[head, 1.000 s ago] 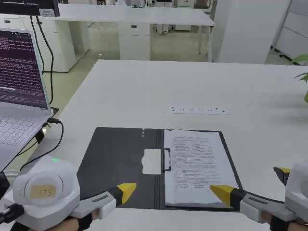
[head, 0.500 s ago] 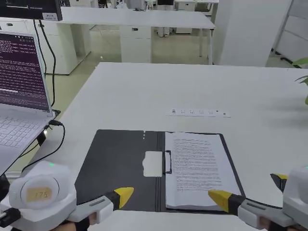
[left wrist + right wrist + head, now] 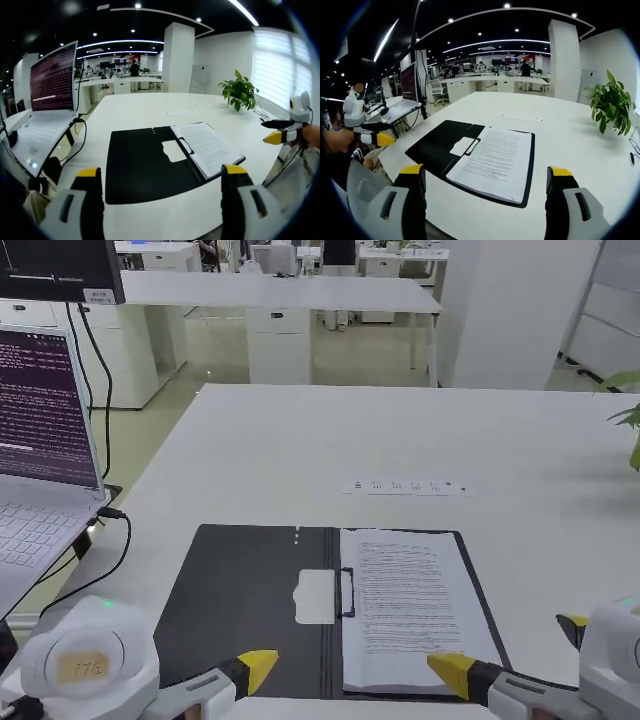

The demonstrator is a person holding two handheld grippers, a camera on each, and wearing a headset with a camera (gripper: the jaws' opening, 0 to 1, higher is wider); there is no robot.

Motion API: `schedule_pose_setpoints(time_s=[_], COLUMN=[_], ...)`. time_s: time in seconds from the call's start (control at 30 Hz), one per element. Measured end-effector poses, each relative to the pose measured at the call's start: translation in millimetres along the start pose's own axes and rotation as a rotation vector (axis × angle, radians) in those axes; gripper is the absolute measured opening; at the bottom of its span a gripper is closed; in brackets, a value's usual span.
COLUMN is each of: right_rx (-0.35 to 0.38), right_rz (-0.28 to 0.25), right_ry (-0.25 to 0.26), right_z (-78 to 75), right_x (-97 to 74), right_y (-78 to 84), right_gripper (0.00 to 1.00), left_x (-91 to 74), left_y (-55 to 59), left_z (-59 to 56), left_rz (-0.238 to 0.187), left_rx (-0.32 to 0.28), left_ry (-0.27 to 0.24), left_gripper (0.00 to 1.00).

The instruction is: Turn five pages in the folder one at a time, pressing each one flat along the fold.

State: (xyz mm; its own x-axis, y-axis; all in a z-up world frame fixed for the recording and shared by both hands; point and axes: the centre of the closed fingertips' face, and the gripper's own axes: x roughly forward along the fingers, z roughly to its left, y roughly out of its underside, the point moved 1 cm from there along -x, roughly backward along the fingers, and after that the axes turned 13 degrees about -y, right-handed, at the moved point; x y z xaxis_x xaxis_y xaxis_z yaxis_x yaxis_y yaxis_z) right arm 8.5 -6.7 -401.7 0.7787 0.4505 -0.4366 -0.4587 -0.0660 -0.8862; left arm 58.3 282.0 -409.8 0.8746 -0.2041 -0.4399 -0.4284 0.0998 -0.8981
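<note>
Folder [image 3: 240, 600] open, laptop [image 3: 40, 440] (cabled) leftward, left hand-held gripper [image 3: 161, 171], right hand-held gripper [image 3: 486, 170] agape, empty

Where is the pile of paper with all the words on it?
In the head view, the stack of printed pages lies on the right half of the open black folder, just right of the clip at the fold.

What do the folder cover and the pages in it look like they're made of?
The folder looks like matte black plastic or coated board: flat, even, little glare. The pages look like matte white paper: printed text lines, stacked edge.
</note>
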Motion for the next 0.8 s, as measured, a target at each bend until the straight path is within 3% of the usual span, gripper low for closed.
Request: schedule_pose_setpoints(time_s=[0.43,0.7,0.8], right_rx=[0.035,-0.018,-0.020], right_rz=[-0.031,0.011,0.016], right_ry=[-0.012,-0.016,-0.022], right_z=[0.1,5.1,6.3], right_x=[-1.9,-3.0,-1.5], right_y=[0.3,9.7,9.7], right_gripper=[1.00,1.00,1.00], left_x=[-1.2,-0.5,-1.5], left_y=[0.6,10.4,6.8], left_z=[-2.0,-8.0,-11.0], left_rz=[-0.009,-0.004,-0.002], left_rx=[-0.001,0.082,0.053], left_ry=[0.005,0.033,0.044], left_gripper=[0.99,0.99,0.99])
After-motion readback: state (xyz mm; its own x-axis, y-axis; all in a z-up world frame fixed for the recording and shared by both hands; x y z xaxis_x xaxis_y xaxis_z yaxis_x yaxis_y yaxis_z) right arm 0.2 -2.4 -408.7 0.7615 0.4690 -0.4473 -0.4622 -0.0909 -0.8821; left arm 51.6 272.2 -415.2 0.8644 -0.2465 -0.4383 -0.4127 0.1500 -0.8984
